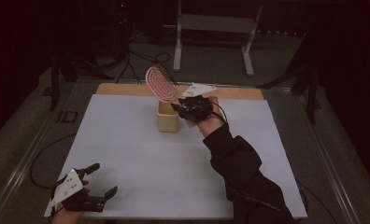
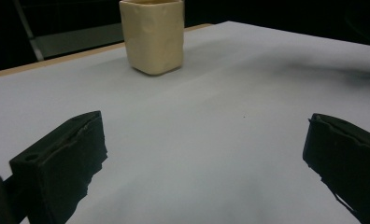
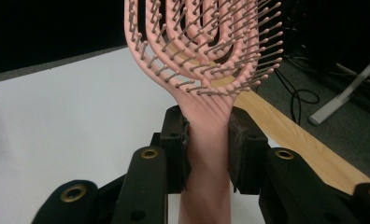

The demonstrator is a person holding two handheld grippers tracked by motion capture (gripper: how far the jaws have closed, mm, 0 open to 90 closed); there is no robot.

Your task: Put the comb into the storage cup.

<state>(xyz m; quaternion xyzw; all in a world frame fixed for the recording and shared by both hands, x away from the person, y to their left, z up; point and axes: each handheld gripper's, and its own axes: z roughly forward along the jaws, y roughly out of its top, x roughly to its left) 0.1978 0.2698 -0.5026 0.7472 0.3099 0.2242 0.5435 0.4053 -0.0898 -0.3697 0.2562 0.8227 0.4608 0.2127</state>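
Note:
A pink hairbrush (image 1: 160, 84) with bristled open ribs is held in the air above a cream square cup (image 1: 167, 116) at the table's far middle. My right gripper (image 1: 179, 108) is shut on the brush's handle, just right of the cup's rim. In the right gripper view the pink hairbrush (image 3: 206, 51) rises head-up and both black pads (image 3: 176, 140) press its handle. My left gripper (image 1: 104, 179) rests open at the near left corner of the white table top (image 1: 127, 140). In the left gripper view the cream cup (image 2: 151, 35) stands far ahead of the wide-apart jaws.
A wooden strip (image 1: 127, 88) edges the table's far side. Beyond it stand a white metal frame (image 1: 213, 28) and cables (image 1: 136, 60) on the dark floor. The person's dark sleeve (image 1: 244, 172) crosses the table's right half.

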